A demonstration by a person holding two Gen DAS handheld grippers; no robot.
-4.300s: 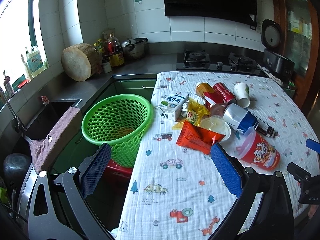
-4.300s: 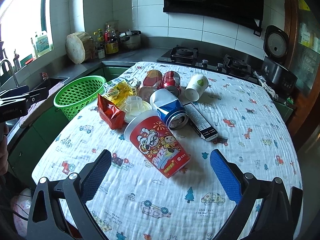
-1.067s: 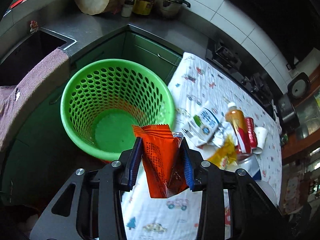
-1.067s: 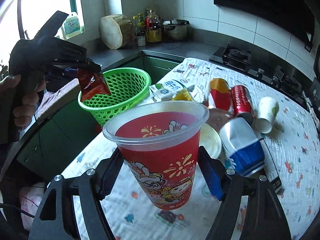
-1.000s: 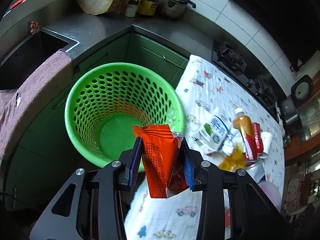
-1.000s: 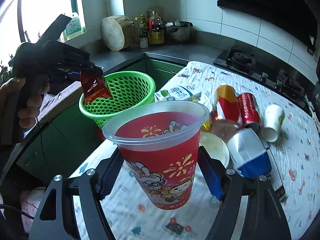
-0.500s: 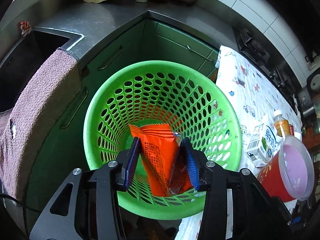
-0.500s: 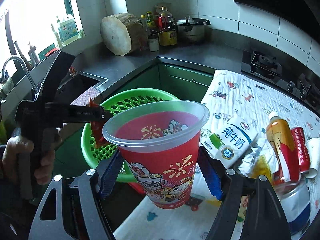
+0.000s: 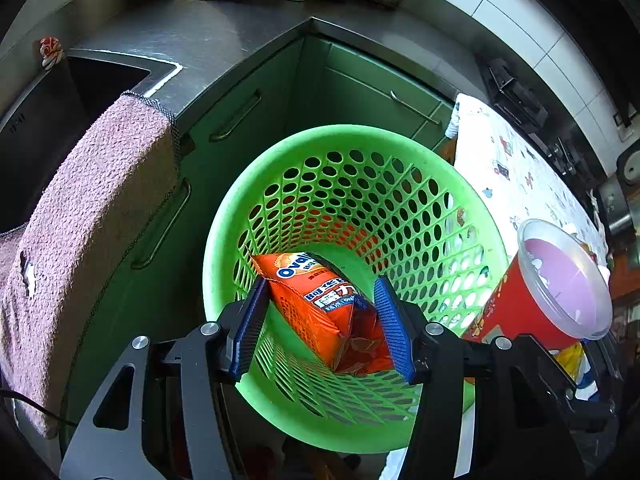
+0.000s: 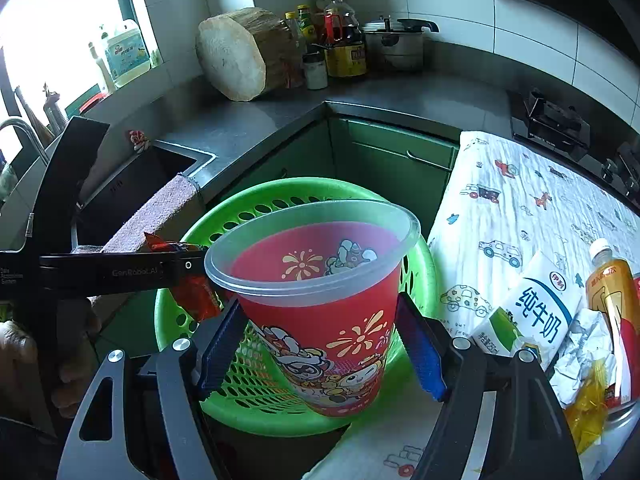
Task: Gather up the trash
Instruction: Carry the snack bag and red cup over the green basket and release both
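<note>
My left gripper (image 9: pixel 322 322) hangs over the green perforated basket (image 9: pixel 460 208). Its jaws have spread, and the orange snack wrapper (image 9: pixel 320 304) lies tilted between them, dropping into the basket. The left gripper and wrapper (image 10: pixel 196 292) also show in the right wrist view. My right gripper (image 10: pixel 320 336) is shut on a red cartoon-print plastic cup (image 10: pixel 324 312), held upright at the basket's (image 10: pixel 280 196) right rim. The cup also shows in the left wrist view (image 9: pixel 536 296).
The table (image 10: pixel 520 216) with a printed cloth stands right of the basket, bearing a milk carton (image 10: pixel 532 308), an orange bottle (image 10: pixel 612 292) and crumpled wrappers (image 10: pixel 584 356). A sink (image 9: pixel 44 108) with a pink towel (image 9: pixel 88 216) is left. Green cabinets (image 9: pixel 360 88) stand behind.
My left gripper has opened and the orange wrapper has slipped loose, tilting down into the basket. My right gripper has carried the cup closer to the basket's rim.
</note>
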